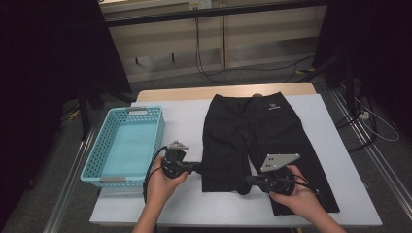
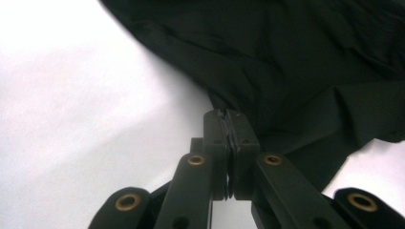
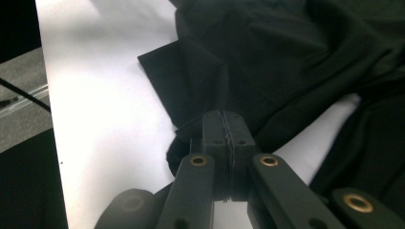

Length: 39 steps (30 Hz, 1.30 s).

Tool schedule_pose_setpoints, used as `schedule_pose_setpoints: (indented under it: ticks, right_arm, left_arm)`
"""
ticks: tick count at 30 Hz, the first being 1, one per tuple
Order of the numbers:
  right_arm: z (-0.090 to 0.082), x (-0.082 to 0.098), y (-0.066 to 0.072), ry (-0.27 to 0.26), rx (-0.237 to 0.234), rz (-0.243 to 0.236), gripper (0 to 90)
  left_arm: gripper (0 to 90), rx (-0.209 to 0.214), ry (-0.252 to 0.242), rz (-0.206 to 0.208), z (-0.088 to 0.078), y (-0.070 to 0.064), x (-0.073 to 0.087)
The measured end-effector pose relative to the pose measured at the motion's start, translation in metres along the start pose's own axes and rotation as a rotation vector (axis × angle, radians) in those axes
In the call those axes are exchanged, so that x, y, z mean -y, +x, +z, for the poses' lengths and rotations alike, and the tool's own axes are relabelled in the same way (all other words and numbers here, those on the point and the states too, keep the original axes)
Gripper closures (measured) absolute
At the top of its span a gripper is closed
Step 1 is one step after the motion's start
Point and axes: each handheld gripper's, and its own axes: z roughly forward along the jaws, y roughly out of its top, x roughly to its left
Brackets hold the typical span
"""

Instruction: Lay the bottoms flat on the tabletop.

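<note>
A pair of black, knee-length fabric shorts lies flat on the white tabletop, waistband at the far edge and both legs pointing toward the person; a small white logo sits near the waistband. To the left of the shorts, just apart from them, stands a light-blue perforated plastic basket with grey handle clips. The left gripper meets the shorts at the outer side of their left leg, close to the hem, and in the left gripper view its two black jaws are pressed together on the fabric edge, the cloth rising in folds beyond them. The right gripper is at the hem of the same leg, on the inner corner beside the gap between the two legs; in the right gripper view its jaws are likewise clamped together with a bunched bit of dark fabric at their tips (how much cloth sits between the pads is hard to tell, black on black). The other leg of the shorts lies flat, partly under the right hand.
</note>
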Motion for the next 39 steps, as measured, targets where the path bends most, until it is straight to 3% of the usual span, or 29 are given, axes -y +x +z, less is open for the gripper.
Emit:
schedule_pose_setpoints:
  ticks: [2,4,6,9,14,20,23,27,33,39]
  right_arm:
    - [0.005,-0.001,0.003,0.016,-0.012,-0.013,87.3]
    - [0.007,-0.001,0.005,0.018,-0.013,-0.019,85.3]
    - [0.008,-0.002,0.006,0.018,-0.004,-0.025,78.0]
    - [0.006,-0.004,0.002,-0.012,0.039,-0.006,67.1]
    - [-0.004,-0.001,-0.012,-0.041,0.144,0.053,57.9]
    - [-0.007,0.006,-0.024,-0.028,0.219,0.085,54.2]
    - [-0.007,0.008,-0.027,-0.025,0.234,0.091,50.5]
    - [-0.005,0.009,-0.029,-0.019,0.248,0.094,47.1]
    - [-0.001,0.008,-0.030,-0.014,0.255,0.088,46.4]
    - [0.003,0.007,-0.031,-0.007,0.259,0.083,46.2]
  left_arm:
    - [80.9,-0.041,-0.004,0.026,0.002,0.001,-0.001]
    - [72.7,-0.050,-0.033,0.017,0.004,0.002,-0.002]
    - [63.1,-0.070,-0.053,0.036,0.007,0.001,-0.004]
    - [62.8,-0.065,-0.060,0.047,0.013,-0.002,-0.006]
    - [64.1,-0.069,-0.094,0.073,0.019,-0.008,-0.013]
    - [64.2,-0.083,-0.041,0.116,0.032,-0.015,-0.015]
    - [72.6,-0.093,-0.004,0.125,0.039,-0.014,-0.013]
    - [86.7,-0.085,-0.014,0.114,0.039,-0.014,-0.015]
    - [88.7,-0.070,-0.073,0.061,0.023,-0.006,-0.018]
    - [88.9,-0.100,-0.135,0.030,0.013,0.006,-0.017]
